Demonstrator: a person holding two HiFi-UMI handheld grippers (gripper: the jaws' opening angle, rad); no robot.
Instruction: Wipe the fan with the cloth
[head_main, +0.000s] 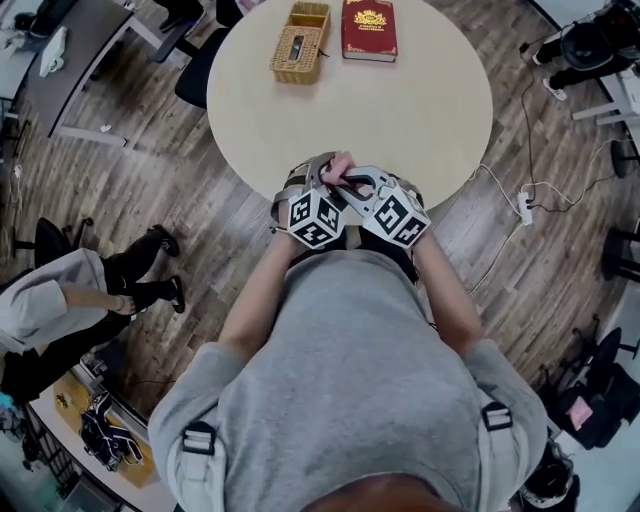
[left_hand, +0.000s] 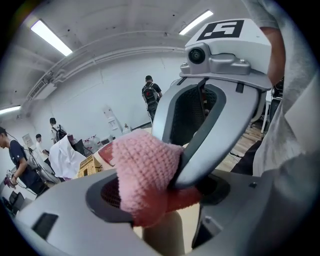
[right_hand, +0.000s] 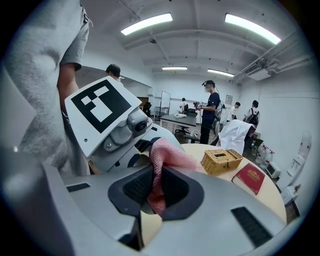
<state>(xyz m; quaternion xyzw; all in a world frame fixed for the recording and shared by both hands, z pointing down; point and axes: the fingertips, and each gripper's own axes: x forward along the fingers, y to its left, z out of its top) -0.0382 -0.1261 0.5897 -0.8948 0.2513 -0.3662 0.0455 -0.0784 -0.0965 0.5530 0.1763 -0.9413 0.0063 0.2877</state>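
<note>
A pink crocheted cloth (head_main: 338, 163) is held between both grippers over the near edge of the round table (head_main: 400, 110). My left gripper (head_main: 325, 172) has the cloth (left_hand: 145, 175) bunched between its jaws, which stand a little apart around the thick fold. My right gripper (right_hand: 157, 192) is shut on a thin edge of the cloth (right_hand: 167, 152). In the left gripper view the right gripper (left_hand: 177, 182) pinches the cloth with its fingertips right at my left jaws. The two marker cubes almost touch. No fan shows in any view.
A wicker basket (head_main: 299, 42) and a red book (head_main: 368, 28) lie on the far side of the table. A dark chair (head_main: 195, 70) stands at its left. A seated person (head_main: 60, 300) is at the left, and a power strip (head_main: 524, 205) with cables lies on the floor at the right.
</note>
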